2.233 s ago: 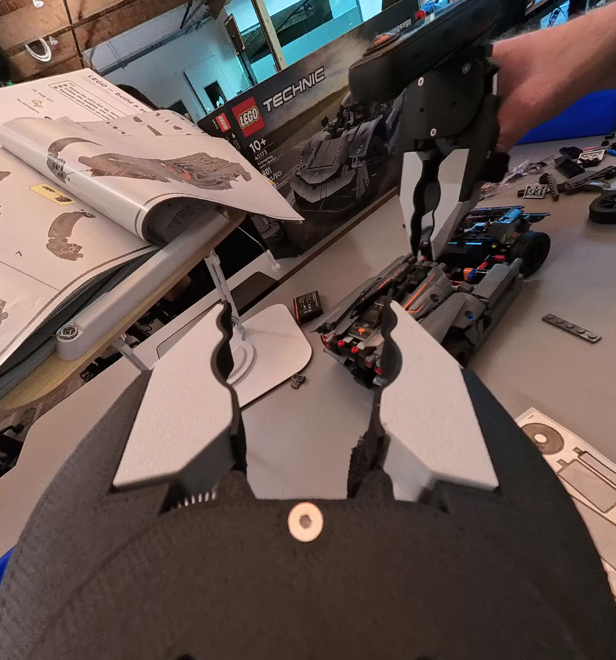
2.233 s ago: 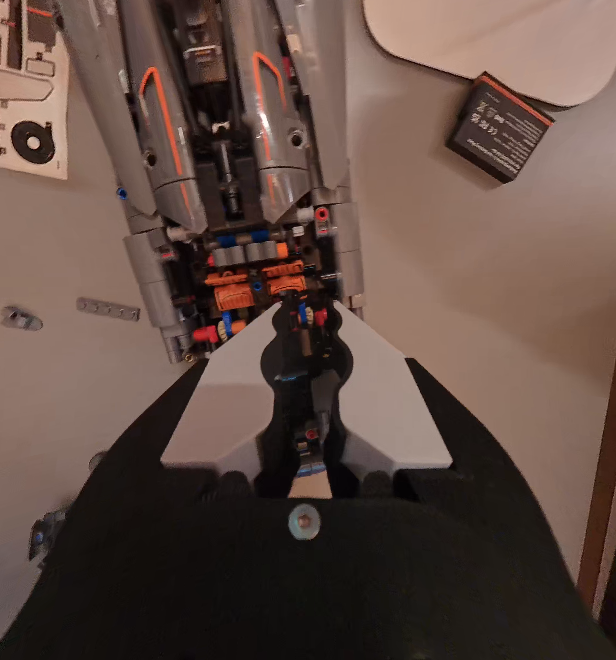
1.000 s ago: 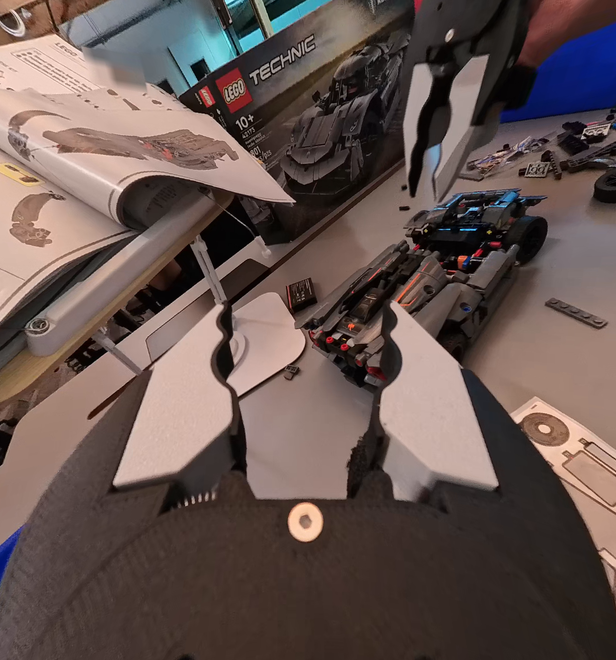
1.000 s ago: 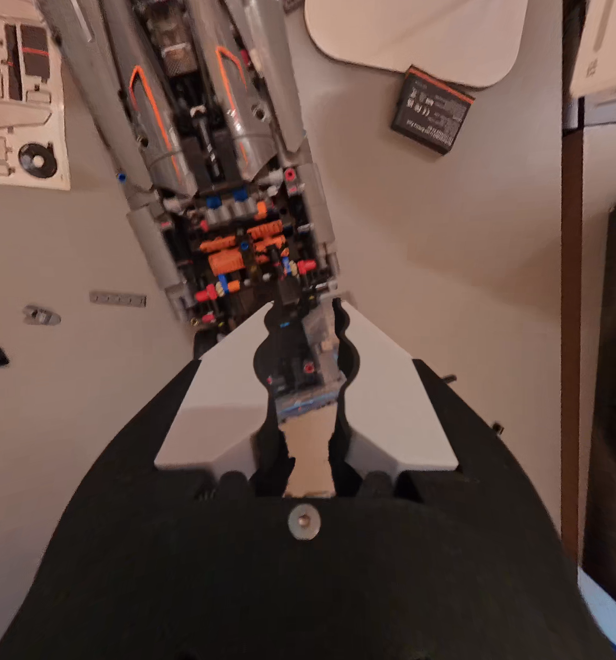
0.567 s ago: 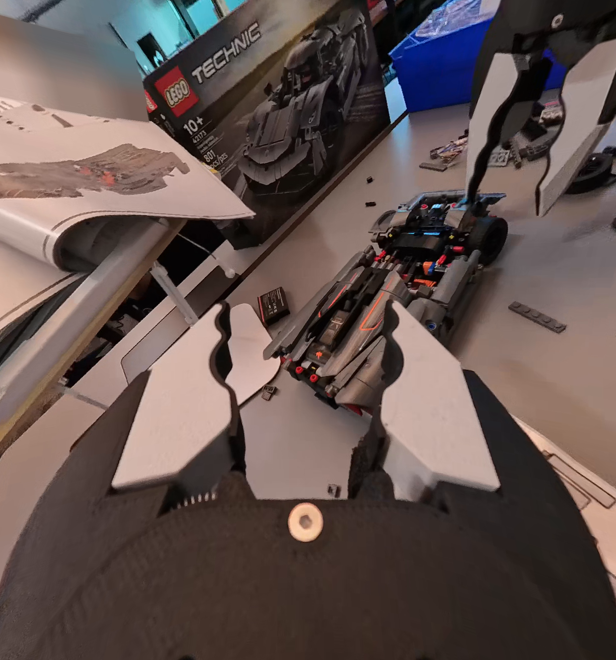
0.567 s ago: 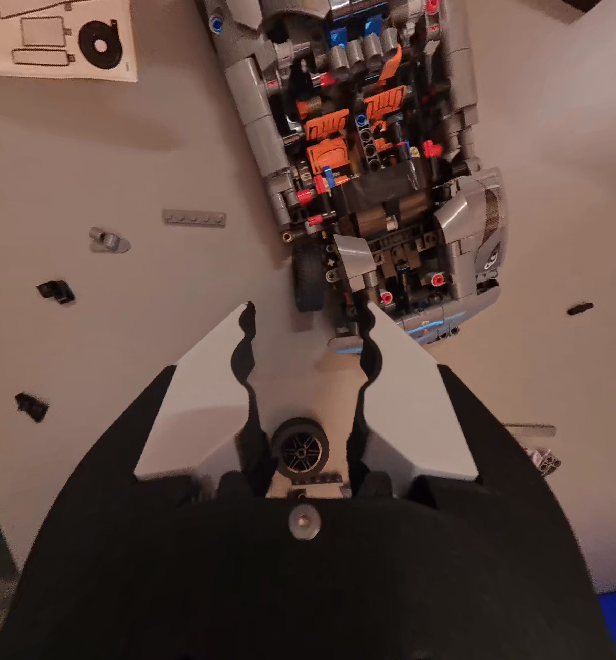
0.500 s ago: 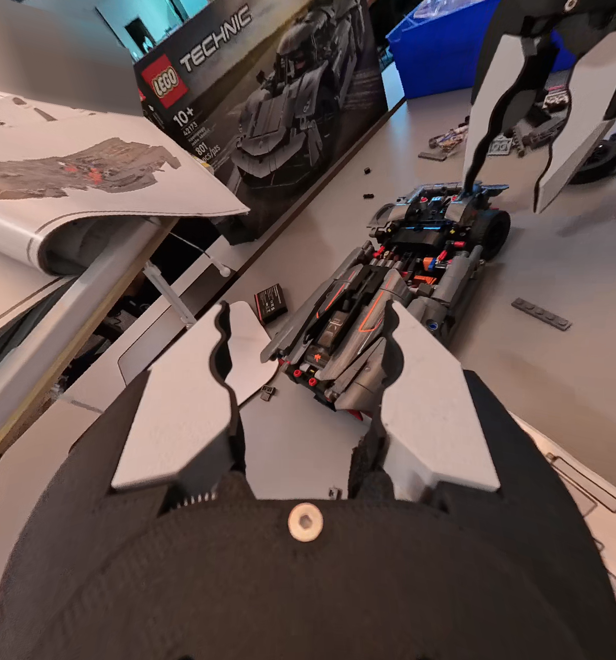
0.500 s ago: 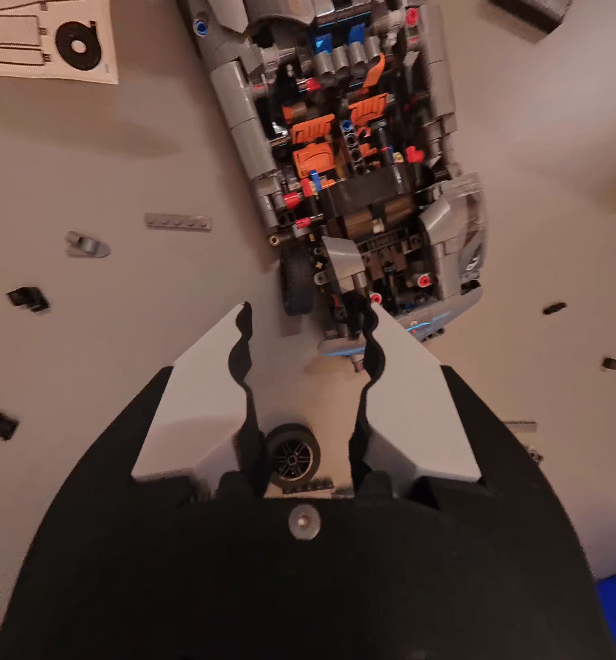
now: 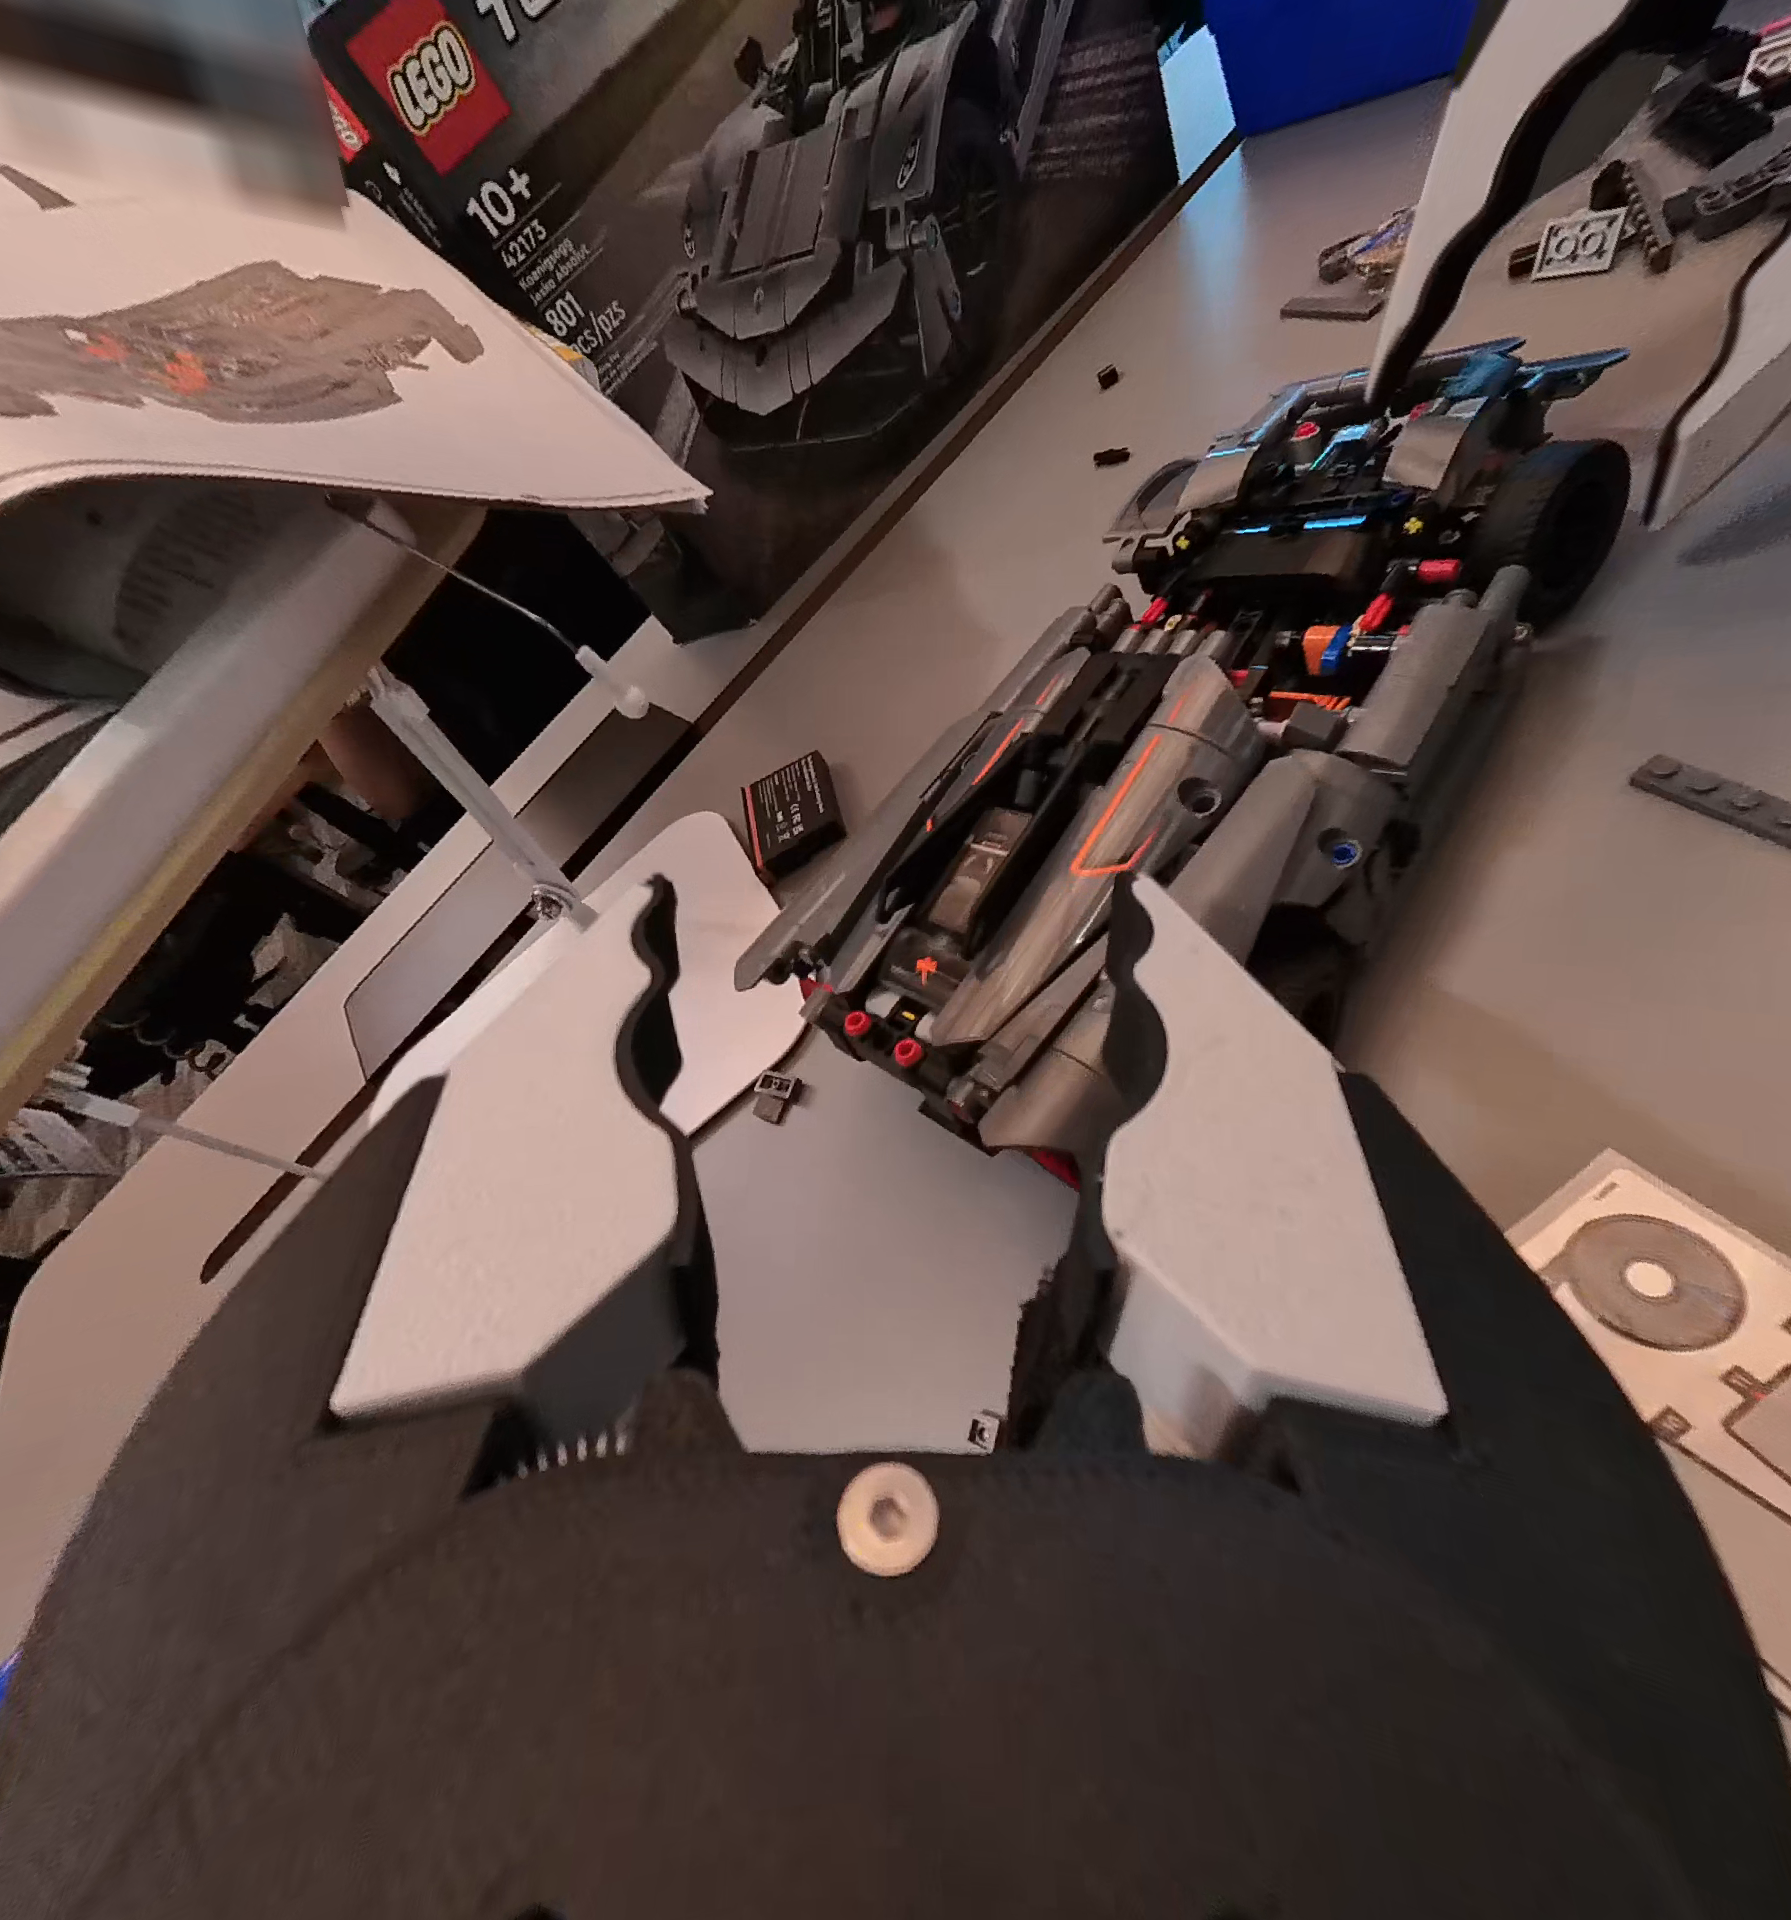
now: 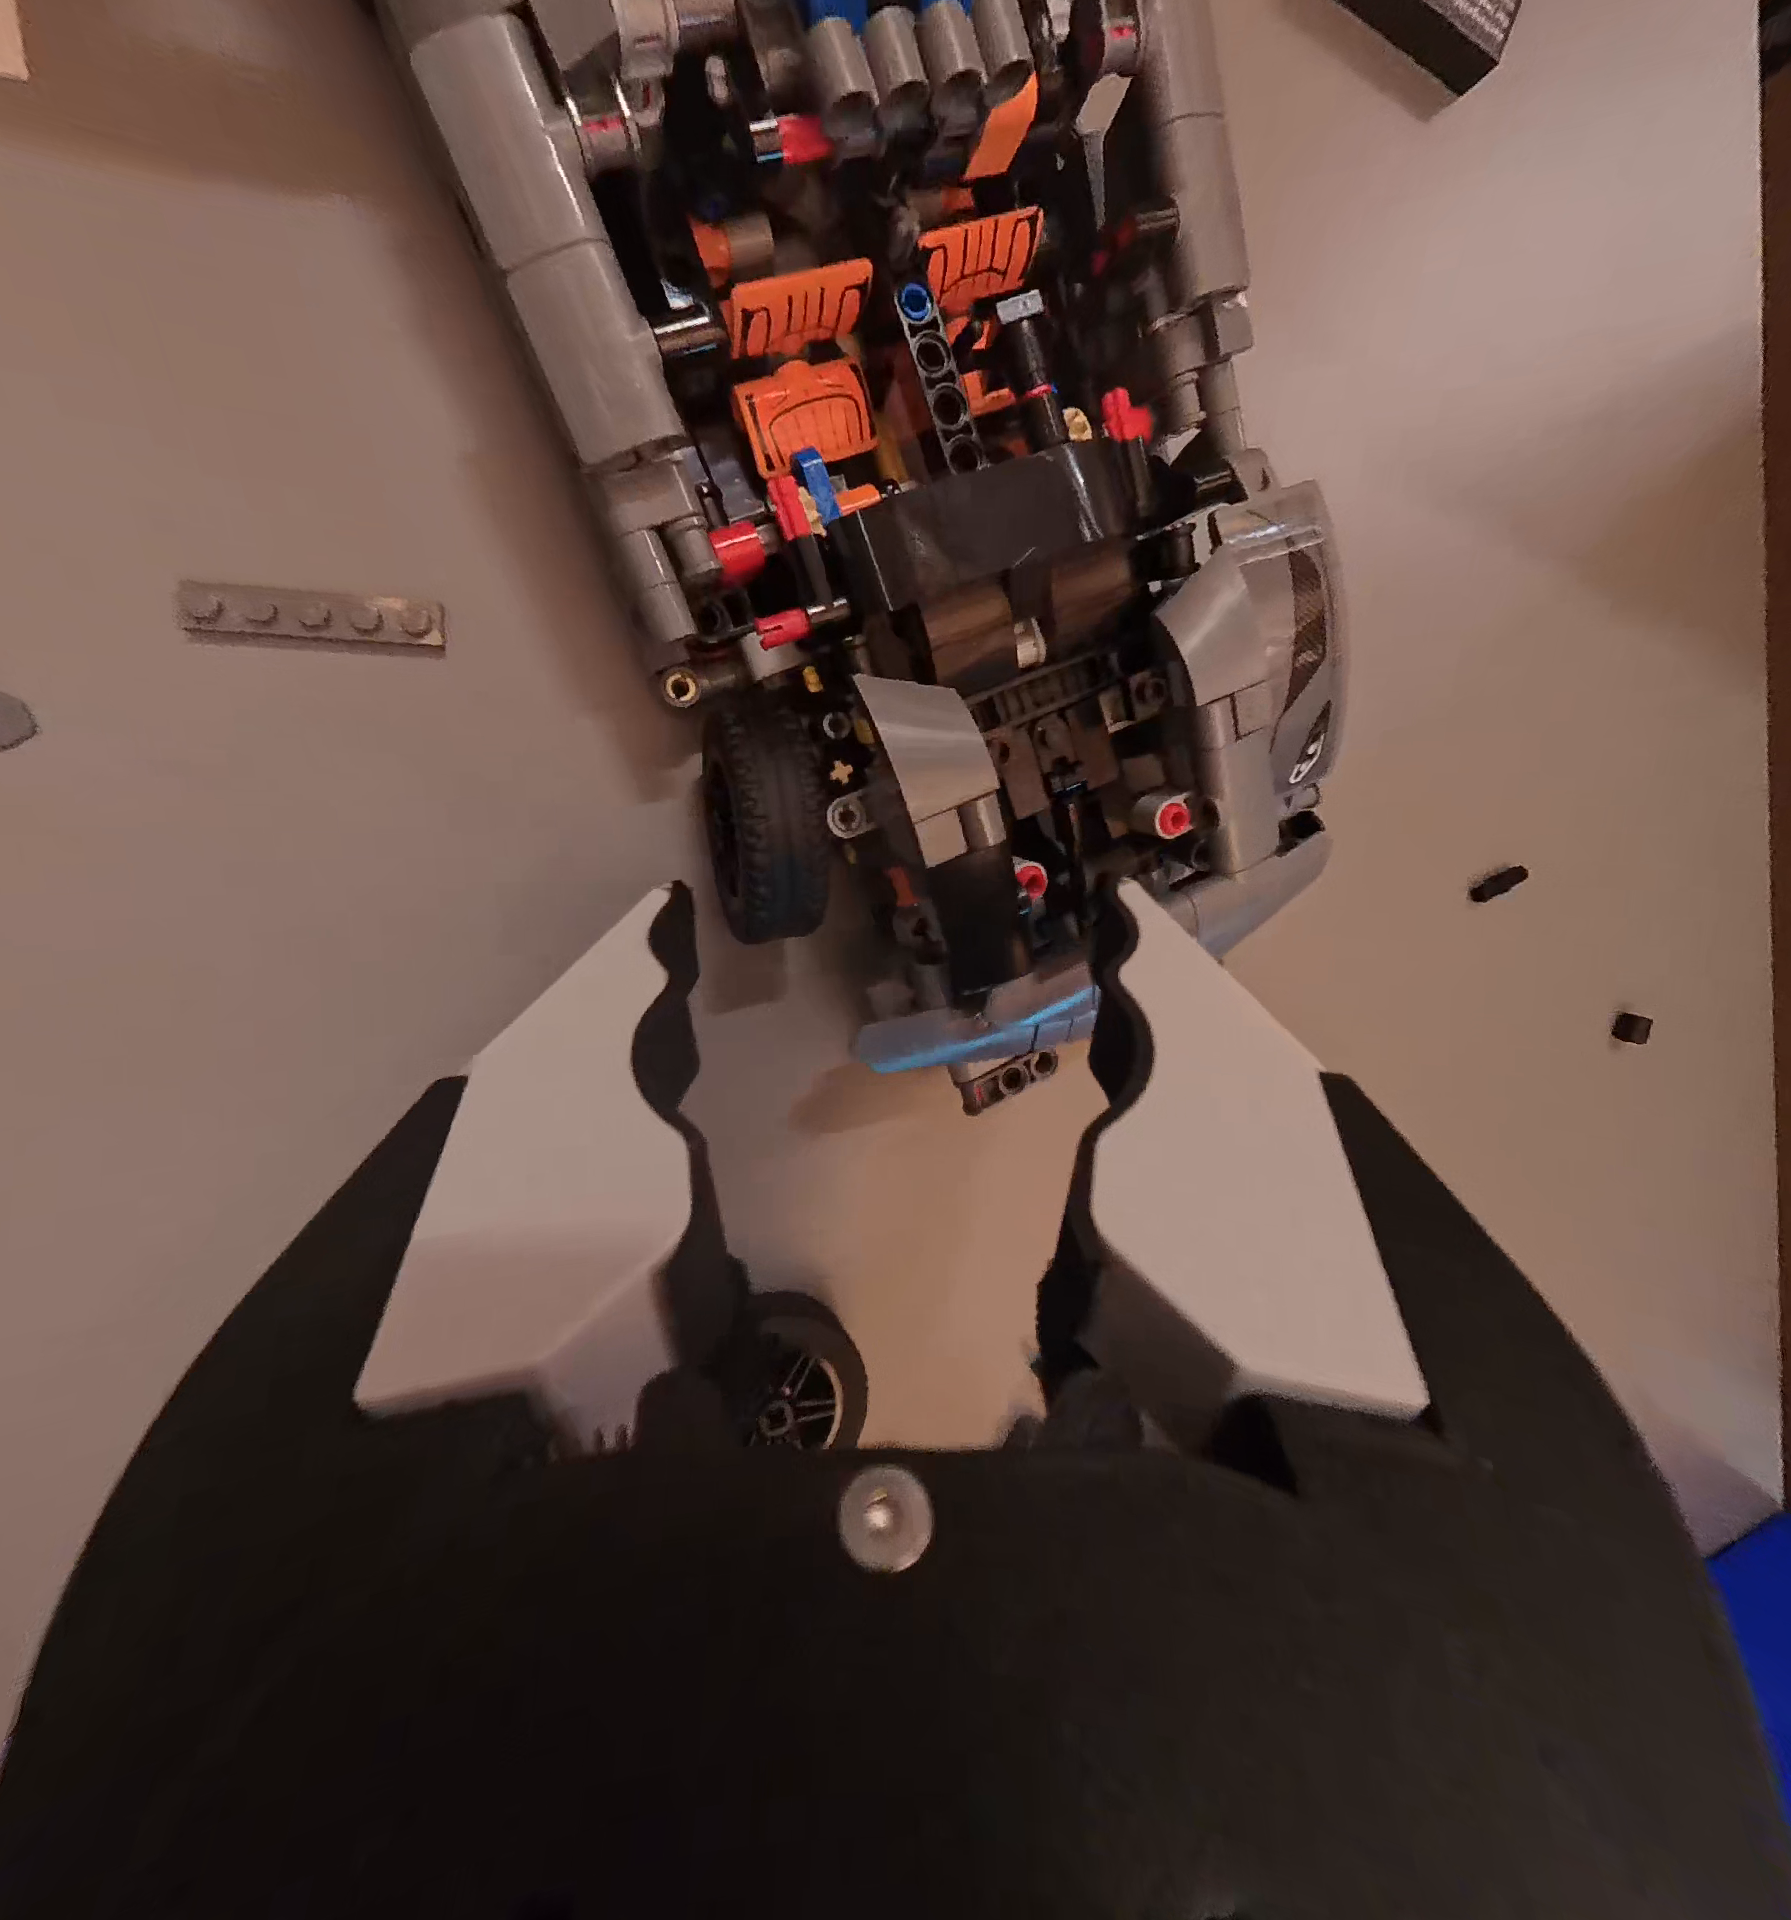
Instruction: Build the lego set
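Observation:
The grey and black lego car point(image 9: 1182, 790) with orange lines lies on the table, its nose toward my left gripper. My left gripper point(image 9: 891, 935) is open and empty at the nose; its right finger point(image 9: 1234, 1143) overlaps the front corner in the view. My right gripper point(image 10: 896, 904) is open and empty, above the car's point(image 10: 974, 540) rear end with the jaws either side of the tail. It also shows in the left wrist view point(image 9: 1514, 447). One black wheel point(image 10: 766, 831) is fitted at the rear. A loose wheel point(image 10: 803, 1387) lies on the table under the right gripper.
The set's box point(image 9: 766, 208) stands behind, the open instruction booklet point(image 9: 195, 343) on a stand at left. A small black block point(image 9: 792, 810), a grey plate point(image 9: 1743, 810), a sticker sheet point(image 9: 1701, 1351) and loose parts point(image 9: 1597, 239) lie around. Black pins point(image 10: 1493, 883) lie right of the tail. The right tips stand about 10 centimetres off the loose wheel point(image 10: 803, 1387).
My right gripper lifted off the car's middle, opened wide and moved back over the tail. My left gripper moved nearer the car's nose and turned right, still open.

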Demonstrator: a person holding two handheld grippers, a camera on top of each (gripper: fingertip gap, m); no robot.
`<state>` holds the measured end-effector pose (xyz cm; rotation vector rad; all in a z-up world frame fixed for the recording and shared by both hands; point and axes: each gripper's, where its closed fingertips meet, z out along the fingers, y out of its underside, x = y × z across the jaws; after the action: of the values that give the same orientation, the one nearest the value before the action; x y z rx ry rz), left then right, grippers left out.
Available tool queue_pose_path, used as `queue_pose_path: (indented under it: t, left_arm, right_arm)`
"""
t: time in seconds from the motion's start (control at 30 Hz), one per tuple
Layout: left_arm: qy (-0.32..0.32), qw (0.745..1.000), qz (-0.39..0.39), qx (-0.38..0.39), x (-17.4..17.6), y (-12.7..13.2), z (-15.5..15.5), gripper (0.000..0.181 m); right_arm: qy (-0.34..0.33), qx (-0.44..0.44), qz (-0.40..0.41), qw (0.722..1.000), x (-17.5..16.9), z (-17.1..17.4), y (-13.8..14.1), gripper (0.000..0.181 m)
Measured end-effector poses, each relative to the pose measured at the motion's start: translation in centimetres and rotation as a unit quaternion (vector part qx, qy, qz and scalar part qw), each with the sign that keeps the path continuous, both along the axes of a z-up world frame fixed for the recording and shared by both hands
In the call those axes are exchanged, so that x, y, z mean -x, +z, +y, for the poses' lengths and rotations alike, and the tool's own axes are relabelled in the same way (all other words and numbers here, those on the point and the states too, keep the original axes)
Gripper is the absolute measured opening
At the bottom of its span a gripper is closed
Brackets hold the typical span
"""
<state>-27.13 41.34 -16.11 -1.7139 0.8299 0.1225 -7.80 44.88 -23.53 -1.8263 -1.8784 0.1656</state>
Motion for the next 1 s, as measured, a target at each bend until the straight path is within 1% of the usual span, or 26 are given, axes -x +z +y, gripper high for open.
queue_pose_path:
  t: [0.03, 0.17, 0.23, 0.3, 0.53, 0.73, 0.83, 1.0]
  left_arm:
    - [0.0, 1.0, -0.002, 0.002, 0.0, -0.1, 0.0, 0.081]
    - [-0.002, 1.0, -0.005, 0.002, 0.0, -0.1, 0.0, 0.081]
    - [-0.003, 1.0, -0.006, 0.003, 0.0, -0.2, 0.0, 0.08]
    - [-0.005, 1.0, -0.006, 0.004, -0.1, -0.3, -0.1, 0.08]
    - [-0.006, 1.0, 0.001, 0.008, -0.3, -0.6, -0.1, 0.08]
    - [-0.004, 1.0, 0.0, 0.008, -0.1, -0.6, -0.1, 0.08]
    - [-0.003, 1.0, 0.002, 0.011, 0.0, -0.8, 0.0, 0.08]
    - [-0.002, 1.0, 0.0, 0.01, 0.0, -0.7, 0.0, 0.08]
  right_arm:
    - [0.001, -0.008, -0.003, 1.0, 0.0, 0.2, -0.2, 0.07]
    - [0.007, 0.002, -0.008, 1.0, 0.0, 0.4, -0.6, 0.066]
    - [0.018, 0.008, -0.013, 1.0, -0.1, 0.3, -0.7, 0.059]
    - [0.027, 0.007, -0.02, 0.999, -0.2, 0.3, -0.9, 0.056]
    - [0.054, 0.026, -0.025, 0.998, -0.3, 0.5, -1.0, 0.054]
    - [0.083, 0.015, -0.041, 0.996, -0.3, 0.7, -1.0, 0.049]
    - [0.083, 0.019, -0.039, 0.996, -0.2, 0.7, -0.9, 0.053]
    - [0.074, 0.023, -0.012, 0.997, -0.7, 0.7, 0.8, 0.055]
